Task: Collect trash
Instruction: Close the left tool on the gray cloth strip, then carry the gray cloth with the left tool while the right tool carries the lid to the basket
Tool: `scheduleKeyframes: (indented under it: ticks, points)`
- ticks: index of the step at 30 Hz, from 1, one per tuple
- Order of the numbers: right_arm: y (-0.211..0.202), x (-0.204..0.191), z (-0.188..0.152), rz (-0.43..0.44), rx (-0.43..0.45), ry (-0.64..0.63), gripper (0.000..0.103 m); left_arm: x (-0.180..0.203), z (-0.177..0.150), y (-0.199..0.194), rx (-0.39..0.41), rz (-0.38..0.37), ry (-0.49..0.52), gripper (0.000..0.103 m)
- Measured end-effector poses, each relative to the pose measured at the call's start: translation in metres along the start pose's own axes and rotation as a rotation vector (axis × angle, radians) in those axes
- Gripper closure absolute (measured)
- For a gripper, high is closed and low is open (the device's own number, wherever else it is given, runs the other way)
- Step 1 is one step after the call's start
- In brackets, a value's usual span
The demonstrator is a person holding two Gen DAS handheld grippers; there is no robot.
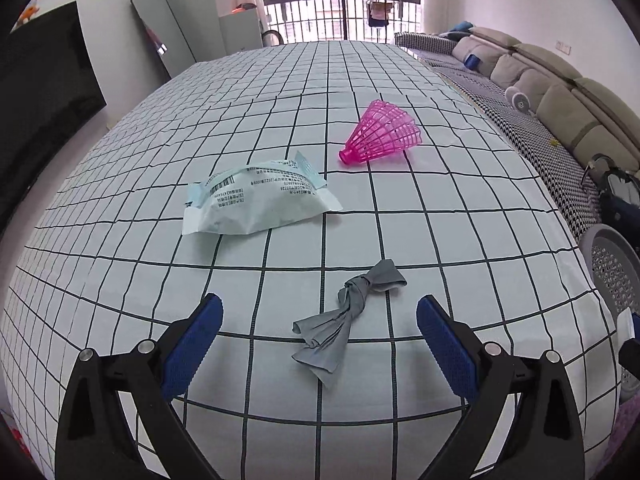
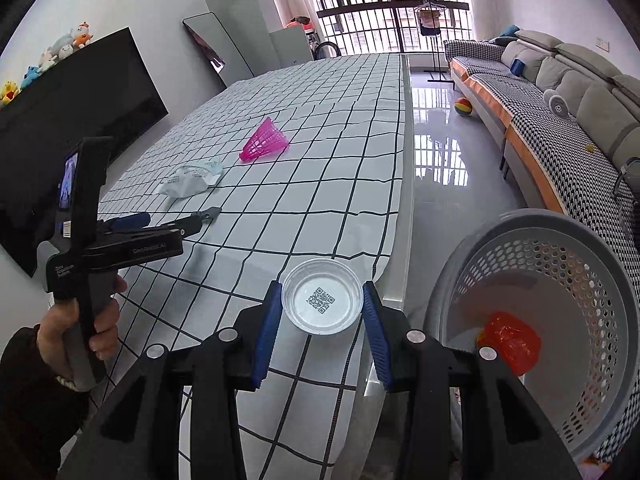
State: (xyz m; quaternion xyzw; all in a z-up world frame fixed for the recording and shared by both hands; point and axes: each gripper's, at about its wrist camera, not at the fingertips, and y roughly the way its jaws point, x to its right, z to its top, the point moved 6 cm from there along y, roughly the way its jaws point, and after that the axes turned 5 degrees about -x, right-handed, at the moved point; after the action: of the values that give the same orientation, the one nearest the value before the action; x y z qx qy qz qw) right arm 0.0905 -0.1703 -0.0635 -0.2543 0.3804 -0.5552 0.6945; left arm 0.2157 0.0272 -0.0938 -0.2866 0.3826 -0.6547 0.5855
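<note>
Collection partly done. One red item (image 2: 510,342) already lies in the grey perforated basket (image 2: 600,360) beside the table (image 2: 340,184). Your right gripper (image 2: 323,322) is clamped on a clear plastic cup (image 2: 322,306), held above the table edge near the basket, not yet dropped in. Your left gripper (image 1: 320,334) stands spread and empty, the knotted grey rag (image 1: 346,316) lying between its fingers. The white wrapper (image 1: 256,200) and pink shuttlecock (image 1: 382,134) remain on the cloth.
</note>
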Motion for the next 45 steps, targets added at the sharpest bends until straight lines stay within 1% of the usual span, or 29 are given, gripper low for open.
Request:
scheduleKeyframes:
  ticks: [2, 6, 7, 10, 11, 12, 13, 15, 16, 17, 18, 22, 23, 30, 35, 45]
  points:
    - [0.001, 0.0, 0.0, 0.0, -0.002, 0.0, 0.064, 0.0, -0.001, 0.005, -0.015, -0.009, -0.006, 0.009]
    - [0.003, -0.002, 0.0, 0.001, -0.007, 0.001, 0.064, 0.0, -0.003, 0.013, -0.045, -0.025, -0.008, 0.021]
    - [0.004, -0.002, 0.0, 0.002, -0.008, 0.0, 0.064, 0.0, -0.003, 0.014, -0.046, -0.032, -0.012, 0.022]
    - [0.004, -0.004, 0.0, 0.003, -0.009, -0.002, 0.064, 0.001, -0.002, 0.014, -0.043, -0.055, -0.014, 0.031]
    - [0.005, -0.004, 0.0, 0.003, -0.009, -0.002, 0.064, 0.002, -0.003, 0.013, -0.043, -0.065, -0.013, 0.036]
    - [0.005, -0.004, 0.0, 0.003, -0.009, -0.002, 0.064, 0.003, -0.003, 0.013, -0.042, -0.076, -0.012, 0.044]
    - [0.005, -0.004, 0.0, 0.003, -0.009, -0.002, 0.064, 0.004, -0.003, 0.012, -0.041, -0.086, -0.009, 0.048]
    - [0.005, -0.004, 0.0, 0.003, -0.009, -0.001, 0.064, 0.007, -0.003, 0.01, -0.038, -0.093, 0.003, 0.06]
    - [0.005, -0.004, 0.0, 0.003, -0.009, 0.0, 0.064, 0.009, -0.002, 0.01, -0.037, -0.1, 0.008, 0.064]
    - [0.005, -0.004, -0.001, 0.003, -0.008, 0.0, 0.064, 0.01, -0.003, 0.009, -0.037, -0.104, 0.013, 0.07]
    - [0.005, -0.004, -0.001, 0.003, -0.008, 0.0, 0.064, 0.011, -0.004, 0.007, -0.037, -0.107, 0.018, 0.075]
    - [0.004, -0.003, -0.002, 0.005, -0.006, 0.003, 0.064, 0.014, -0.008, 0.0, -0.031, -0.12, 0.021, 0.081]
    - [0.002, -0.001, -0.003, 0.005, -0.005, 0.004, 0.064, 0.015, -0.009, -0.003, -0.029, -0.122, 0.023, 0.085]
    - [-0.001, 0.005, -0.005, 0.007, 0.0, 0.018, 0.064, 0.027, -0.016, -0.023, -0.004, -0.132, 0.032, 0.089]
    - [-0.006, 0.009, -0.008, 0.008, 0.007, 0.027, 0.064, 0.036, -0.019, -0.033, 0.006, -0.14, 0.04, 0.089]
    - [-0.012, 0.017, -0.014, 0.009, 0.014, 0.044, 0.064, 0.035, -0.017, -0.024, -0.017, -0.106, 0.036, 0.089]
